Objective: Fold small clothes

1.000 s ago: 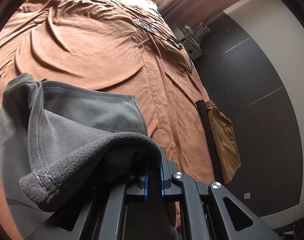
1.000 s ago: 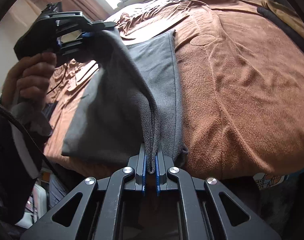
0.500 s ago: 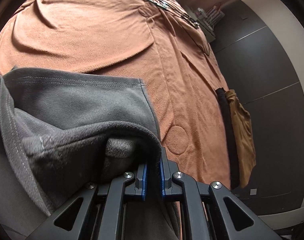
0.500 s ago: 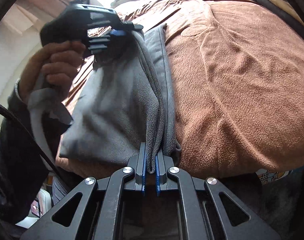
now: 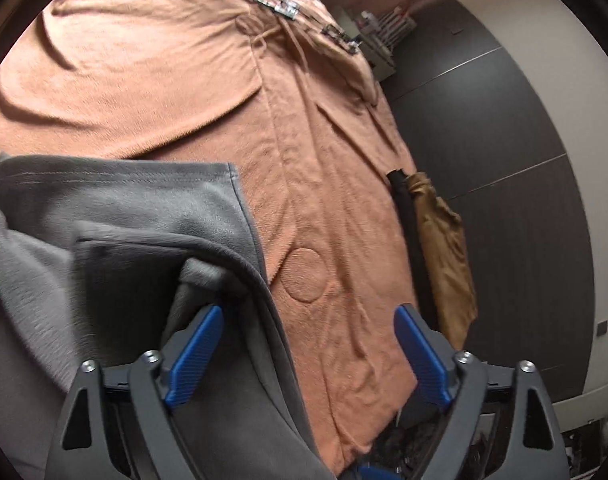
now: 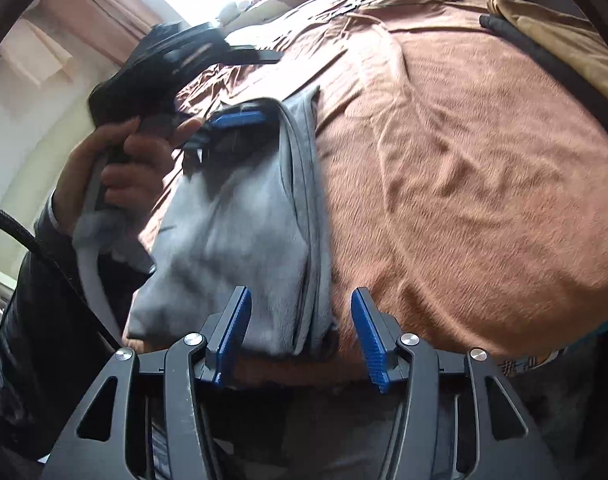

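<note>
Both grippers just let go. Left gripper [image 5: 308, 344]: fingers spread wide, having just been opening; a fold of the grey garment [image 5: 116, 216] lies between them against the left pad, unpinched. Right gripper [image 6: 302, 336]: fingers partway apart, also just opening, the garment's near edge between them, loose. Garment lies folded on the brown bedspread [image 6: 464, 184], at the bed's near left side.

Two grippers are counted, the left gripper [image 5: 308, 344] and the right gripper [image 6: 301, 334] (four blue pads in all). One grey garment [image 6: 240, 224] is seen, one brown blanket [image 5: 176, 80], one mustard cloth [image 5: 448, 252], and one hand [image 6: 104, 168].
</note>
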Demonstrator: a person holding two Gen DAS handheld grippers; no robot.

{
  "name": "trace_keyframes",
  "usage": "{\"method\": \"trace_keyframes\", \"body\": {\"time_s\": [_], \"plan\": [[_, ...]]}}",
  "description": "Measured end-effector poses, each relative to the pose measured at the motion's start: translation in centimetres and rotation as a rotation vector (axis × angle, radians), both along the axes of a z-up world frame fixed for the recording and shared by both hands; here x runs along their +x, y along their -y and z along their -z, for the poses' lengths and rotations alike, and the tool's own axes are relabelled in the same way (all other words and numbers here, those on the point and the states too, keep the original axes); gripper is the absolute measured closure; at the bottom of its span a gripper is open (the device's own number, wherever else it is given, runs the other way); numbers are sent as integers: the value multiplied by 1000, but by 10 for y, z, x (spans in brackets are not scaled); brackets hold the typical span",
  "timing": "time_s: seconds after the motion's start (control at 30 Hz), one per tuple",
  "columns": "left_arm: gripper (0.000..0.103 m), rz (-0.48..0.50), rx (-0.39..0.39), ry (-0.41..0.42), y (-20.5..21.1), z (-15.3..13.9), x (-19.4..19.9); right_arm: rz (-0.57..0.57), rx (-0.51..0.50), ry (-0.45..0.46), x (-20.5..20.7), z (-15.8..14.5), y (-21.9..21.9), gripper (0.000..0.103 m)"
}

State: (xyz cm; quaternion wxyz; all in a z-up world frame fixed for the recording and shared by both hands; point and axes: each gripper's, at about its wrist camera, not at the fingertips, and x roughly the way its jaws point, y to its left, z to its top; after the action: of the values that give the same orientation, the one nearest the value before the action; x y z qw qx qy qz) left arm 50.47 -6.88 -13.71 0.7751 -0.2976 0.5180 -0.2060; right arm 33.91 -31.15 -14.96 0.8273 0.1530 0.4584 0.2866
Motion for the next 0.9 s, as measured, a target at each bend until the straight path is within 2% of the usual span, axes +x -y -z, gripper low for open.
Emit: {"method": "trace_keyframes", "body": {"time_s": [0.23, 0.43, 0.57, 0.8, 0.87, 0.9], "plan": [[10, -37, -1, 39, -38, -25, -30, -52, -29, 51, 26, -19, -14, 53], [10, -116, 61, 63, -81, -34, -61, -150, -106, 126, 68, -36, -45, 53], [10, -178, 76, 62, -112, -31, -77, -225, -128, 167, 96, -42, -67, 53], [10, -251, 105, 35, -150, -17, -103, -396, -222, 246, 132, -48, -112, 53], [10, -268, 113, 28, -158, -12, -109, -432, -258, 255, 144, -46, -123, 50], [11, -274, 119, 26, -161, -9, -111, -440, -269, 261, 152, -45, -127, 45]]}}
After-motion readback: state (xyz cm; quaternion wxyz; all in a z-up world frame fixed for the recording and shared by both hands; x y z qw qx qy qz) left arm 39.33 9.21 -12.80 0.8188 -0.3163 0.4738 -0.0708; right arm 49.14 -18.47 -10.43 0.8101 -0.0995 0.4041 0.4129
